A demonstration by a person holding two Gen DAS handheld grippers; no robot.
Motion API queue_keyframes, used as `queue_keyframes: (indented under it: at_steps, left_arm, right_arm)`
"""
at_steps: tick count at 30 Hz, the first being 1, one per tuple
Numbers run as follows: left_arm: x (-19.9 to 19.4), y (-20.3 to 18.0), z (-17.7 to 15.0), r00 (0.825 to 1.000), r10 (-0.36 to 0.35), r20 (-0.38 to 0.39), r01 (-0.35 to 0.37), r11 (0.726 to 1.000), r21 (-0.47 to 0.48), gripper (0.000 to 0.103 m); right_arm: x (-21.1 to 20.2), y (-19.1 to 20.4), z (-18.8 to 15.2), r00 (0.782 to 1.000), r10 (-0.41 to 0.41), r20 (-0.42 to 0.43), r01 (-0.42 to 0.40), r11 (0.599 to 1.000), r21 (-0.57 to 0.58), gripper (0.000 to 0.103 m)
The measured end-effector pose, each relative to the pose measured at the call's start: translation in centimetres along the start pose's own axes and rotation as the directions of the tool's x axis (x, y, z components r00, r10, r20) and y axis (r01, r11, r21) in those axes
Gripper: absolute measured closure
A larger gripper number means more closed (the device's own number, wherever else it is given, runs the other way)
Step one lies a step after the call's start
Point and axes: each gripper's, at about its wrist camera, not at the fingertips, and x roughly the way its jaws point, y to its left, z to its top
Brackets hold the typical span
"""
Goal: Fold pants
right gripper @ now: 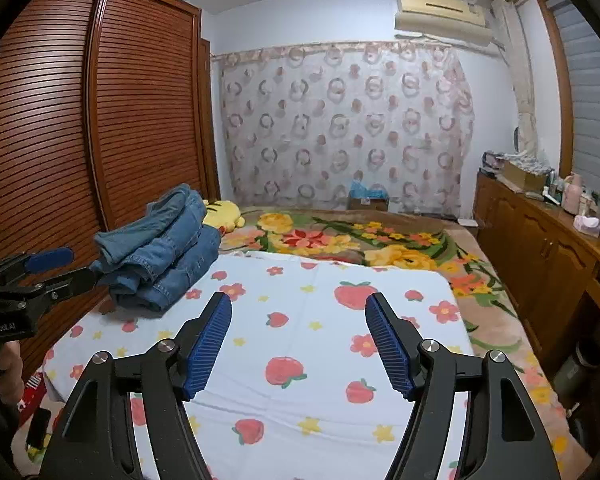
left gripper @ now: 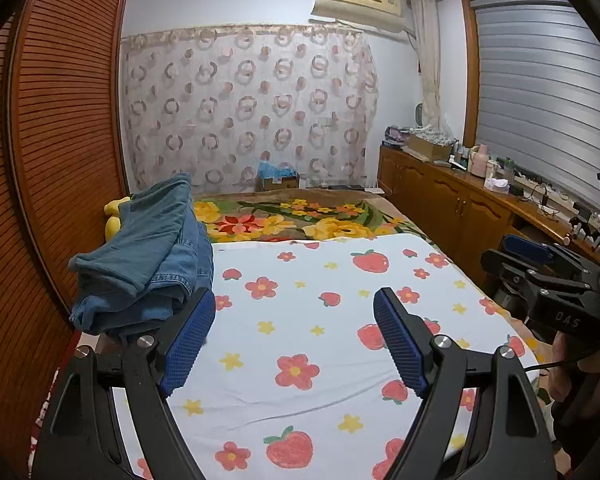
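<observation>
The pants (right gripper: 160,256), heavy, limp denim, sit piled at the bed's (right gripper: 340,412) far left edge. Both the left gripper (left gripper: 296,340) and right gripper (right gripper: 299,344) hover with jaws wide, empty. Best gripped at the thick waistband, probably.

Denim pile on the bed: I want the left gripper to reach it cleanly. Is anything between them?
Nothing visible. The left gripper is open, and the denim pile lies just beyond its left finger on the strawberry sheet.
</observation>
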Motion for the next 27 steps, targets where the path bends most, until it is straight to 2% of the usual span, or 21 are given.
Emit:
queue_keyframes:
  at_steps: [14, 27]
  left_arm:
    - [-0.2, 0.1, -0.2, 1.0, -0.003, 0.005, 0.003, 1.0, 0.0, 0.021]
    - [-0.1, 0.7, -0.4, 1.0, -0.002, 0.005, 0.002, 1.0, -0.009, 0.021]
  right_arm:
    - [-0.9, -0.3, -1.5, 0.999, -0.033, 0.016, 0.033, 0.999, 0.016, 0.031]
    - [-1.0, -0.5, -1.8, 0.999, -0.029, 0.023, 0.029, 0.999, 0.02, 0.031]
